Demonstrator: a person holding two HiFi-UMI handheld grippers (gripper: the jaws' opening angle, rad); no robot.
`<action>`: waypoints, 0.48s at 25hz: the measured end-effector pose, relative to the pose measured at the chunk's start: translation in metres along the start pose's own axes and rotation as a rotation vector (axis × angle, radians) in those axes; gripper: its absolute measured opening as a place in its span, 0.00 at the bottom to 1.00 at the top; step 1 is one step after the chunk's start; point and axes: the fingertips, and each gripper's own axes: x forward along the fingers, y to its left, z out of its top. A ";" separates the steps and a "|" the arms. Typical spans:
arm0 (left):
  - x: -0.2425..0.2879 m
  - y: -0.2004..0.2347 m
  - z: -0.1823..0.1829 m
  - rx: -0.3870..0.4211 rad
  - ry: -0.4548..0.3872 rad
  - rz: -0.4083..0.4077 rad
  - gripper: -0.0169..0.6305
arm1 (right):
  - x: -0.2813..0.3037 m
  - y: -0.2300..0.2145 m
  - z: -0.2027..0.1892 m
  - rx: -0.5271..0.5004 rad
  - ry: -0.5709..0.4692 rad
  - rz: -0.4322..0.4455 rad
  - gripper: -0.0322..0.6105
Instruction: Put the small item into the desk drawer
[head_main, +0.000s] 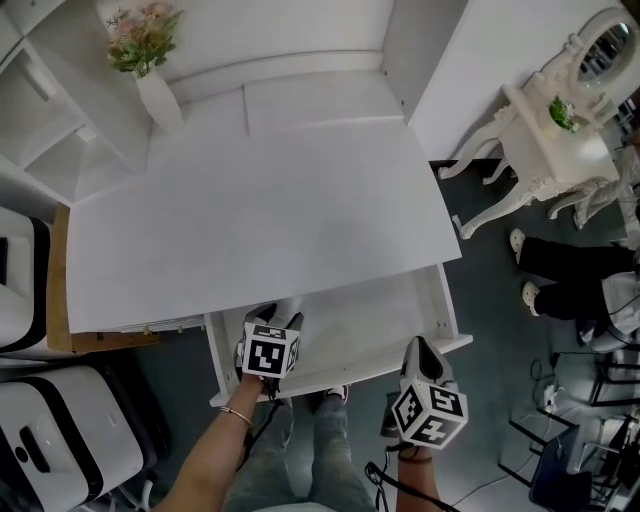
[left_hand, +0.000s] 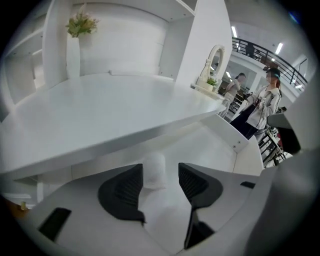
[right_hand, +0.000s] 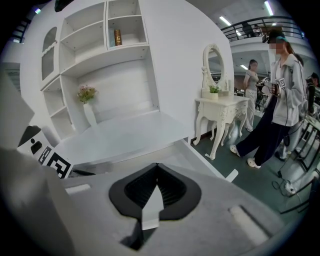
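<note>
Item, small and white (left_hand: 153, 174), is sitting on the floor of the open drawer (head_main: 385, 318) under the table (head_main: 260, 220), so I'm judging the drop as made. My left hand-held gripper (head_main: 280, 316) is hanging just above it, jaws spread wide and apparently clear of it, released so the piece can rest there. I'm holding the right hand-held gripper (right_hand: 157, 175) clenched on nothing by the drawer's front edge, probably placed to push it shut.
</note>
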 end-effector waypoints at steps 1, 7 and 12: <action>-0.006 -0.002 0.002 0.005 -0.005 -0.005 0.37 | -0.002 0.002 0.002 0.000 -0.003 0.002 0.06; -0.044 -0.010 0.013 0.020 -0.070 -0.008 0.37 | -0.012 0.011 0.011 -0.006 -0.029 0.021 0.06; -0.085 -0.001 0.031 -0.020 -0.167 0.023 0.31 | -0.023 0.020 0.024 -0.030 -0.054 0.036 0.06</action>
